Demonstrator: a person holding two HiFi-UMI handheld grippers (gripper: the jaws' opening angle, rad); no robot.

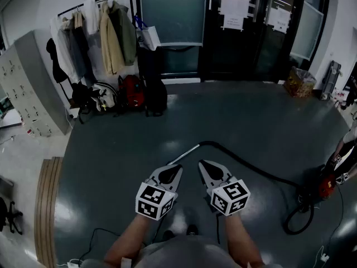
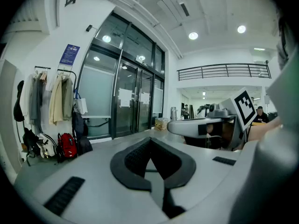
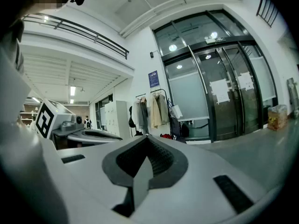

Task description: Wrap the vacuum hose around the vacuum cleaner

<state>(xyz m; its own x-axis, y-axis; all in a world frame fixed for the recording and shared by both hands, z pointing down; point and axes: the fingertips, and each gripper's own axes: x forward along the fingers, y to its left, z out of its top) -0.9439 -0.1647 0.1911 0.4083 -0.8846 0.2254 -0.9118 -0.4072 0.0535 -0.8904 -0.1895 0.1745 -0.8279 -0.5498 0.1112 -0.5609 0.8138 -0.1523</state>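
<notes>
A black vacuum hose (image 1: 251, 169) lies in a curve on the dark floor, with a metal wand (image 1: 184, 154) at its left end. It runs right to the red and black vacuum cleaner (image 1: 329, 184) at the right edge, where it forms a loop (image 1: 298, 219). My left gripper (image 1: 179, 168) and right gripper (image 1: 202, 163) are held side by side above the floor, just short of the wand. Both are shut with nothing between the jaws. In the left gripper view the closed jaws (image 2: 150, 140) point toward the doors; the right gripper view shows its own closed jaws (image 3: 148, 138) the same way.
A coat rack (image 1: 100, 32) with jackets stands at the back left, with a red backpack (image 1: 131, 91) and bags below. Grey lockers (image 1: 28, 88) line the left wall. Glass doors (image 1: 245, 27) fill the back. A basket (image 1: 301, 82) sits back right. A thin cable (image 1: 95, 239) lies near my feet.
</notes>
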